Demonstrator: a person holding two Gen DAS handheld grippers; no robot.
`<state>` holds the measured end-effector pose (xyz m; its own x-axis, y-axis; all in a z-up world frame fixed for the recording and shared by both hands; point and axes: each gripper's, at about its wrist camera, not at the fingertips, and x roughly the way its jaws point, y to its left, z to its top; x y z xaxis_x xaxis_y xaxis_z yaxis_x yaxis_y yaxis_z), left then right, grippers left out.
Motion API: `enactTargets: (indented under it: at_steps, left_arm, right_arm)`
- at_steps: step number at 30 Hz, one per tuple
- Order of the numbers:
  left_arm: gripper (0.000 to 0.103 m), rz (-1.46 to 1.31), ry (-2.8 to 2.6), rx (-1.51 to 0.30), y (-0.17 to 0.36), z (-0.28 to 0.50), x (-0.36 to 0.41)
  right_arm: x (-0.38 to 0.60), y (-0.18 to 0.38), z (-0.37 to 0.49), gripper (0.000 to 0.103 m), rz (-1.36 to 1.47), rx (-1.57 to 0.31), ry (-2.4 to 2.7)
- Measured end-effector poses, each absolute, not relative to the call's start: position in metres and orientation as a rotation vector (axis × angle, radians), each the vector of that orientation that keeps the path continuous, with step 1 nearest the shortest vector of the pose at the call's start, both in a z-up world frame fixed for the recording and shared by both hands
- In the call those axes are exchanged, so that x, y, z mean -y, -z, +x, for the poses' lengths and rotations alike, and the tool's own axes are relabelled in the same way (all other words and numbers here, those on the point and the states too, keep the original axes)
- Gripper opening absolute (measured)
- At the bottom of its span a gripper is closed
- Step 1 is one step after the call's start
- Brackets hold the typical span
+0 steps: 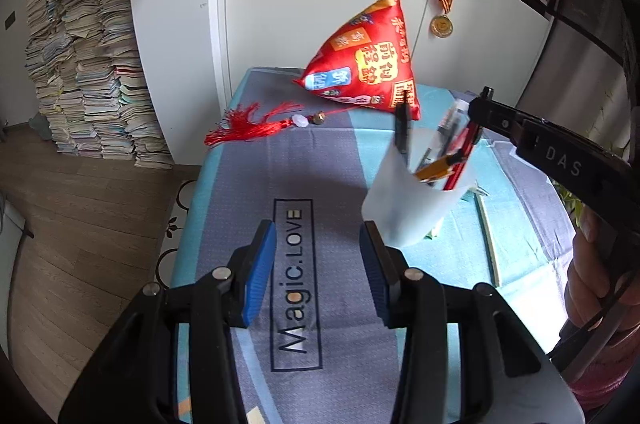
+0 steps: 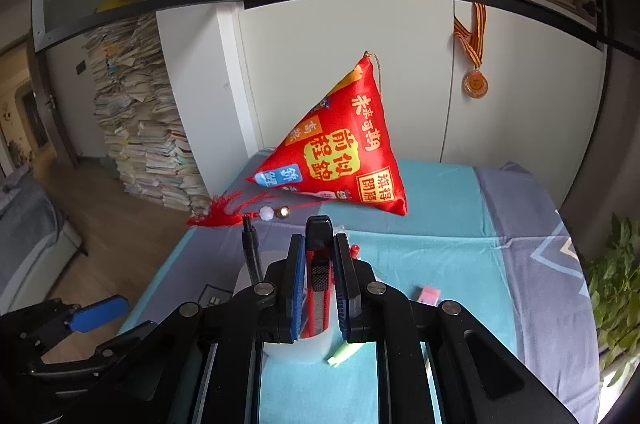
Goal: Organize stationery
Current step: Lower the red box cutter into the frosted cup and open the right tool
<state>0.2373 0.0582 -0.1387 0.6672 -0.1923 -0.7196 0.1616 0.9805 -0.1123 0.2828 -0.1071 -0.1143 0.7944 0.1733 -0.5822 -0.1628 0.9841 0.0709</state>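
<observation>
A translucent white cup [image 1: 412, 199] stands on the table and holds several pens and a yellow cutter. My right gripper [image 2: 319, 264] is shut on a red utility knife [image 2: 319, 284] and holds it upright with its lower end in the cup [image 2: 298, 346]. In the left wrist view the knife [image 1: 460, 155] leans in the cup under the right gripper's arm [image 1: 520, 127]. My left gripper [image 1: 318, 264] is open and empty, just left of the cup and above the cloth. A black pen [image 2: 251, 252] sticks up from the cup.
A red triangular pillow [image 2: 340, 151] with a tassel [image 1: 248, 127] sits at the table's back. A pink eraser [image 2: 429, 295] and a green piece [image 2: 342, 352] lie on the blue-grey cloth [image 1: 320, 159]. A plant [image 2: 612, 304] stands at the right. Stacked books stand at the left.
</observation>
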Motion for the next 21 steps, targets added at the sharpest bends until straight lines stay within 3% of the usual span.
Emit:
enactTargets:
  at_steps: [15, 21]
  left_arm:
    - [0.041, 0.022, 0.276, -0.831, 0.141, 0.226, -0.025]
    - [0.041, 0.069, 0.338, -0.845, 0.145, 0.223, 0.005]
  right_arm:
    - [0.145, 0.108, 0.257, 0.015, 0.07, -0.662, -0.168]
    - [0.191, 0.131, 0.264, 0.015, 0.14, -0.817, -0.069]
